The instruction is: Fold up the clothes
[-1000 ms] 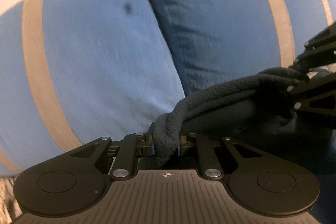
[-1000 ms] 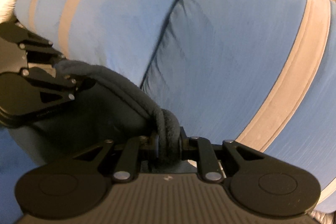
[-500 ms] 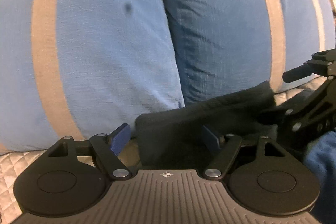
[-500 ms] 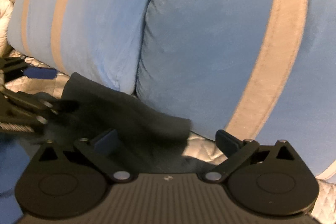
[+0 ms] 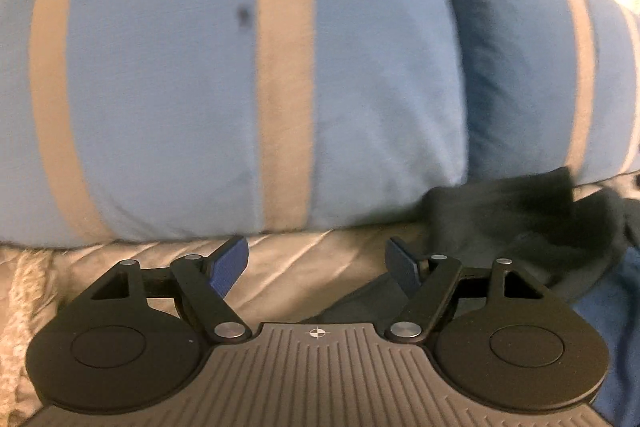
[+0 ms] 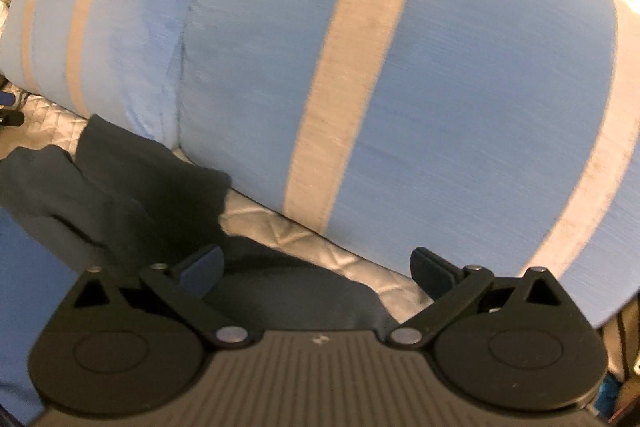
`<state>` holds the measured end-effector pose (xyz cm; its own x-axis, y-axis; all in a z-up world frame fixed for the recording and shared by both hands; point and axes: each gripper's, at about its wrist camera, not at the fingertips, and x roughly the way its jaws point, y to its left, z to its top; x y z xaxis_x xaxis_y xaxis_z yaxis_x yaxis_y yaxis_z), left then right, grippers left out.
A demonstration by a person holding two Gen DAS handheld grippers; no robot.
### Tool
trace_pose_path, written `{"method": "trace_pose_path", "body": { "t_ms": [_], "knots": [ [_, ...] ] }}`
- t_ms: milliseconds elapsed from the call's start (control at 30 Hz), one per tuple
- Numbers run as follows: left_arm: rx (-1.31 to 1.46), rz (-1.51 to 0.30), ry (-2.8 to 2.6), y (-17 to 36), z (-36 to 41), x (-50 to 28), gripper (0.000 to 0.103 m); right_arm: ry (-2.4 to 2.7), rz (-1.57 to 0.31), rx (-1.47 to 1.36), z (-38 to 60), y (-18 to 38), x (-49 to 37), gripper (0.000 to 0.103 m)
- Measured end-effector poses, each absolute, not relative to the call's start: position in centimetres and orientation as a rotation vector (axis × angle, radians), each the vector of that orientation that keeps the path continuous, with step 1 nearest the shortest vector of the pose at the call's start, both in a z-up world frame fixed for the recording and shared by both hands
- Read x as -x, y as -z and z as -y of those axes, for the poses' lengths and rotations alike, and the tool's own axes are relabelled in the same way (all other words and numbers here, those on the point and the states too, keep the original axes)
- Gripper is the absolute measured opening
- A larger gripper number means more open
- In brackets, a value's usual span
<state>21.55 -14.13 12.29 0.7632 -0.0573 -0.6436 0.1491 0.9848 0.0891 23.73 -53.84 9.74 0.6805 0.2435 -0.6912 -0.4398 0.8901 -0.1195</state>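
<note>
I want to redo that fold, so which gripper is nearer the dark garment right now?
Right. The right gripper hangs open directly over the dark garment; the left gripper, also open, sits off to its left.

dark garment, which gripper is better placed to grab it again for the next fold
Right, probably. The right gripper is open directly over the dark garment; the left gripper is open over bare quilt, garment off to its right.

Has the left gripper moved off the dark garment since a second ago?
Yes. The left gripper let go, opened and shifted left along the striped pillows; the dark garment now lies to its right.
</note>
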Motion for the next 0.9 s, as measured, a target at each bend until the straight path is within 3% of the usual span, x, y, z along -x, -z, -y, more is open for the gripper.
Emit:
{"method": "trace_pose_path", "body": {
  "t_ms": [433,767,833,900],
  "knots": [
    [-0.323,-0.753,0.225,-6.0,15.1,-22.9,0.075,-0.366,-0.706,0.306,57.5,-9.6,-23.0,0.103],
    [-0.298,-0.859,0.302,-3.4,15.7,-24.7,0.075,-0.389,-0.717,0.332,58.8,-8.8,-23.3,0.103],
    [-0.236,-0.898,0.305,-3.5,15.2,-25.2,0.069,-0.389,-0.720,0.333,59.0,-8.6,-23.4,0.103],
    [-0.208,-0.923,0.305,-3.7,14.9,-25.6,0.030,-0.381,-0.721,0.333,59.0,-8.4,-23.6,0.103]
  ]
}}
